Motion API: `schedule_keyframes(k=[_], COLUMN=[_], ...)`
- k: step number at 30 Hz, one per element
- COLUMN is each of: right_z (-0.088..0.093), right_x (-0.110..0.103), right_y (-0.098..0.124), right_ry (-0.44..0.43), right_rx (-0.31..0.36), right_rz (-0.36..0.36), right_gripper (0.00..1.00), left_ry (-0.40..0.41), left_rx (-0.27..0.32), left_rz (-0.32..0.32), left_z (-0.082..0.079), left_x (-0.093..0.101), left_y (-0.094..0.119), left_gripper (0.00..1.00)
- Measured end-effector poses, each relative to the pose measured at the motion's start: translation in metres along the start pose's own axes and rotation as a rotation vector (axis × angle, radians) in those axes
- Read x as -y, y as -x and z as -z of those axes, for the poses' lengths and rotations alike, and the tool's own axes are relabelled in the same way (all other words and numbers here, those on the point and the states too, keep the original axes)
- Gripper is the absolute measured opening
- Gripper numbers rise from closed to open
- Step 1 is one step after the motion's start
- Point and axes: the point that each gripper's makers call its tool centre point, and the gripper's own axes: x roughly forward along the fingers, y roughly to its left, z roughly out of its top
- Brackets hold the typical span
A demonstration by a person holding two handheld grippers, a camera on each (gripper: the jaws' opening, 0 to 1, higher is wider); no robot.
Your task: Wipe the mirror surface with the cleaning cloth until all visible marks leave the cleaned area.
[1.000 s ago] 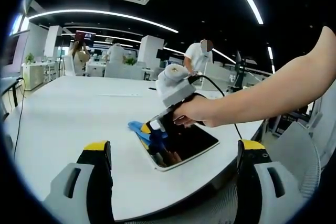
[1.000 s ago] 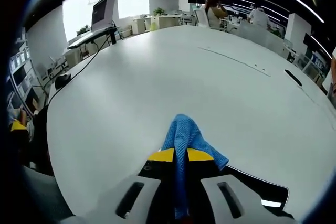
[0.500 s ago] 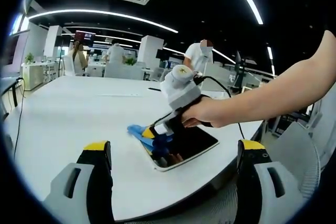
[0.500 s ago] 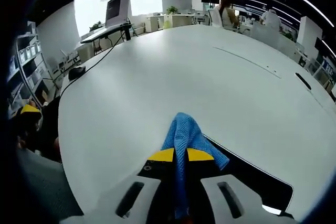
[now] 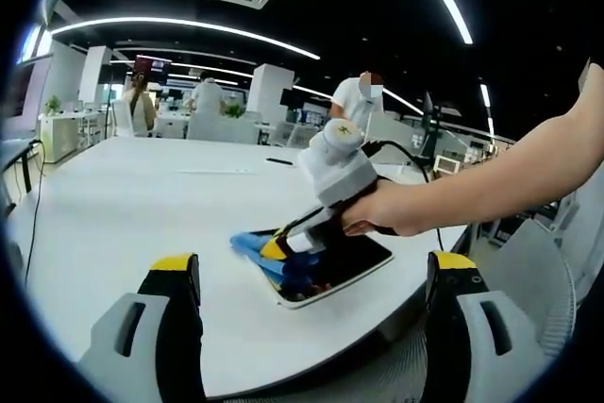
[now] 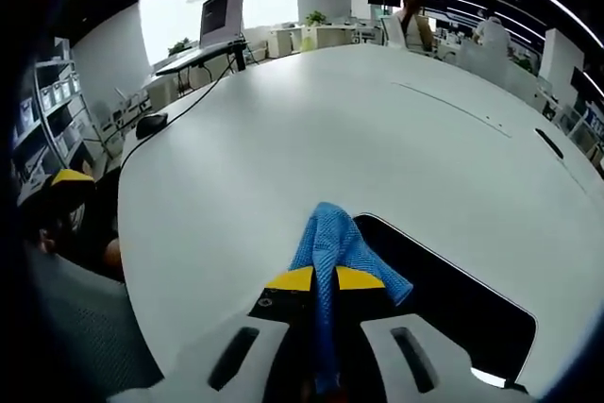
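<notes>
step: wiping the mirror point(image 5: 332, 266) with the cloth point(image 6: 332, 244), a judgement from how things lie.
mirror: flat on the white counter point(image 5: 123, 219) near its front edge, dark glass in a pale frame; in the right gripper view it lies under and to the right of the cloth.
cloth: blue, bunched, touching the mirror's near-left end in the left gripper view.
right claw point(image 6: 325, 278): pressed together, pinching the cloth between its yellow tips.
left claw point(image 5: 311, 276): spread wide, holding nothing, hovering apart from the mirror.
marks: too small to tell.
doing it well: keep the cloth flat and pressed down, stroke across the whole glass in overlapping passes, and steady the frame if it slides.
</notes>
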Motion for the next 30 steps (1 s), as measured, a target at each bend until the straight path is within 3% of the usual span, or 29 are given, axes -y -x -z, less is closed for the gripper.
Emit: schedule_keyframes(k=[18, 25, 30], right_z=[0.0037, 0.004, 0.006], right_x=[-0.0059, -0.0073, -0.0068], right_y=[0.002, 0.0024, 0.0053], right_ry=[-0.015, 0.08, 0.095], right_rx=[-0.004, -0.006, -0.012], right_rz=[-0.025, -0.004, -0.007], right_gripper=[0.01, 0.01, 0.01], left_ry=[0.002, 0.001, 0.001], left_rx=[-0.002, -0.003, -0.003], left_rz=[-0.002, -0.003, -0.002], left_z=[0.0008, 0.0009, 0.0009], left_x=[-0.0006, -0.0007, -0.0005], left_y=[-0.0003, -0.0002, -0.0004], left_gripper=[0.99, 0.99, 0.99])
